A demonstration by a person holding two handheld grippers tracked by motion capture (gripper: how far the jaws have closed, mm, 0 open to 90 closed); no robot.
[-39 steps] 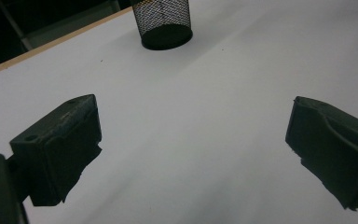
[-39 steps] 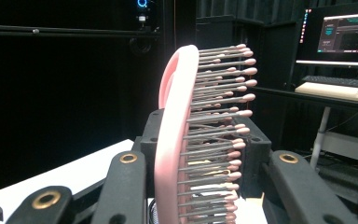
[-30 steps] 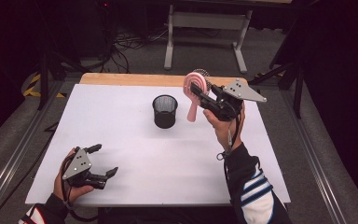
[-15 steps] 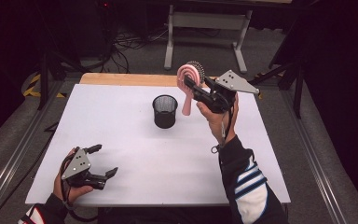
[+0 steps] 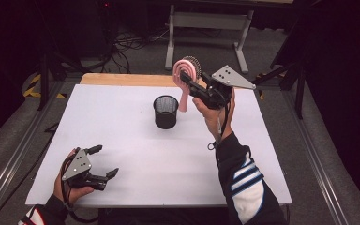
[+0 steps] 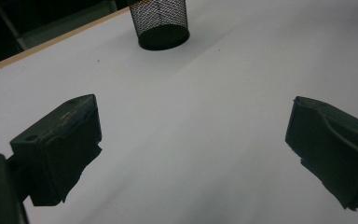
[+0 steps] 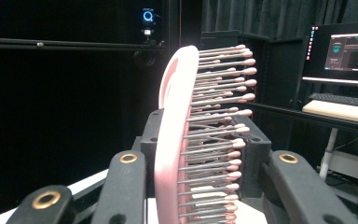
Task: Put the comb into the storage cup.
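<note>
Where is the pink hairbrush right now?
In the high view the pink hairbrush is held off the table by the right gripper, handle hanging down just right of the black mesh cup.

Right gripper (image 5: 193,86) raised above the table's far right part on an outstretched forearm, jaws clamped on a held object, grey plate uppermost, left gripper (image 5: 104,161) held low at the near left corner, jaws spread wide, nothing gripped between them.
</note>
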